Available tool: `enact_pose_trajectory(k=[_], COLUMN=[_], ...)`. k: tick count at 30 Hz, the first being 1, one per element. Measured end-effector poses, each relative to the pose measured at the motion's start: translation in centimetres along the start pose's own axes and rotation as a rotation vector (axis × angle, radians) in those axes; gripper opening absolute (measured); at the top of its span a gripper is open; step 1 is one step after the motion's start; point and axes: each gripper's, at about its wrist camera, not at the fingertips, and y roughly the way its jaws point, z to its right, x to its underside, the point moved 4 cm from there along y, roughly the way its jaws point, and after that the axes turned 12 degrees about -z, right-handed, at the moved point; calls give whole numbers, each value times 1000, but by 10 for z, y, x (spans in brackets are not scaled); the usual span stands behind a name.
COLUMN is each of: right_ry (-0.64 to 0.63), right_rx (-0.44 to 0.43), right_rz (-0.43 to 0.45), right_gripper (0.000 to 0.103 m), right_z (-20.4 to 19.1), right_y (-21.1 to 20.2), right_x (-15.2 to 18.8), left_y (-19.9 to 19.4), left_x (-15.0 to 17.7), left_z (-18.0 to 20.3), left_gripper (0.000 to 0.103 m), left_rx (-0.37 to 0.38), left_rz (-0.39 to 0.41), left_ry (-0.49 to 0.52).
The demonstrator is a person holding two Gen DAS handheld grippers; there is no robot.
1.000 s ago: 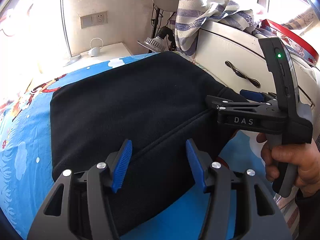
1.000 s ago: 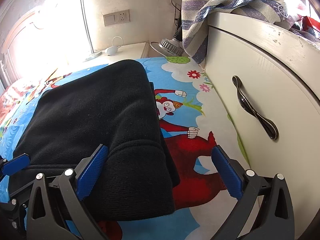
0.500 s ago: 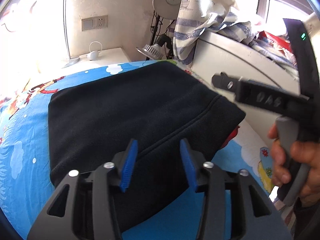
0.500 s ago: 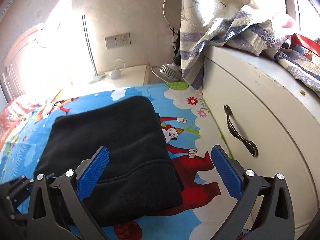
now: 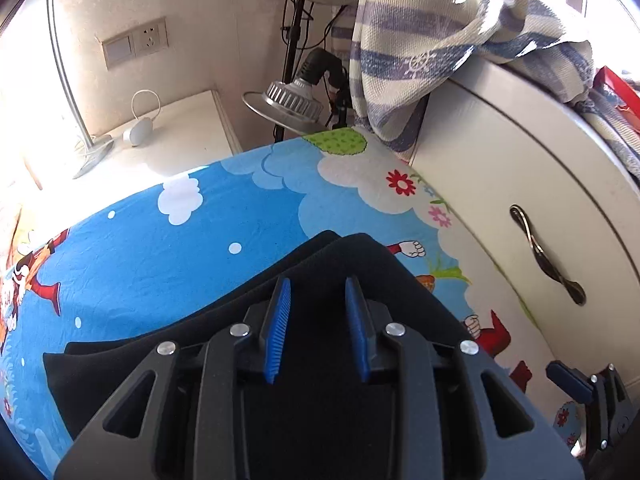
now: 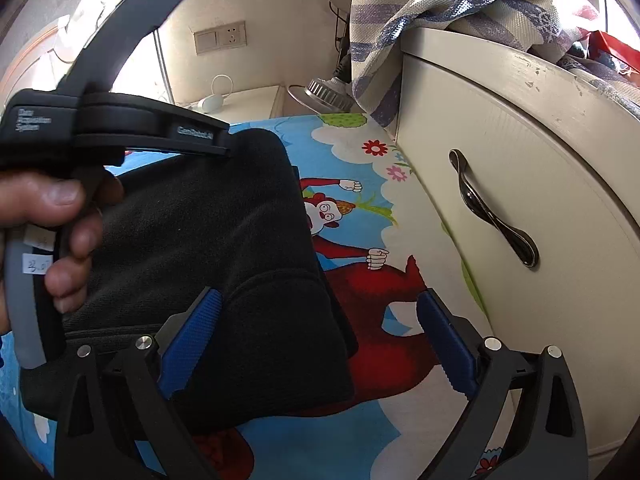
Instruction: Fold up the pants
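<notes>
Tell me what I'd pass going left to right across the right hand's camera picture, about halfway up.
A hand gripping the left gripper's handle → folded black pants → cartoon bedsheet → white drawer front → dark metal handle.

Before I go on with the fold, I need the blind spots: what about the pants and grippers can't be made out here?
- Left wrist view: the near part of the pants is hidden under the body of the left gripper.
- Right wrist view: the pants' left side is hidden behind the left hand and its gripper.
- Left wrist view: the right gripper, jaws closing, is cut by the lower right edge; only one pad shows.
</notes>
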Motion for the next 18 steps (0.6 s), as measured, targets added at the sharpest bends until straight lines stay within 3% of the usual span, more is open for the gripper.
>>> enact_pose_trajectory(k=[4,8,10,12,16,18], right_ry=[2,3,15,18,14,10], right_rx=[-1,-8,-14,-6,20,27], right_rz=[3,-1,-4,-6,0,-11], right_gripper=[94,97,97,97,98,98], right_z=[0,0,1,0,-2,-4], right_y=[1,0,1,-1,-9,-13], right_x=[-1,0,0,1,4,7], left_y=[5,-27,-48,-63,-71,-77], left_x=[0,19,41,71,139,166], left_z=[0,-12,-19,-27,-44,-45], left_gripper=[30,35,61,66,70,75], left_rx=[-19,48,56,37,-11,-55], left_rz=[2,65,97,106,39,38], left_ry=[-5,-87,-137,-177,-248,-230])
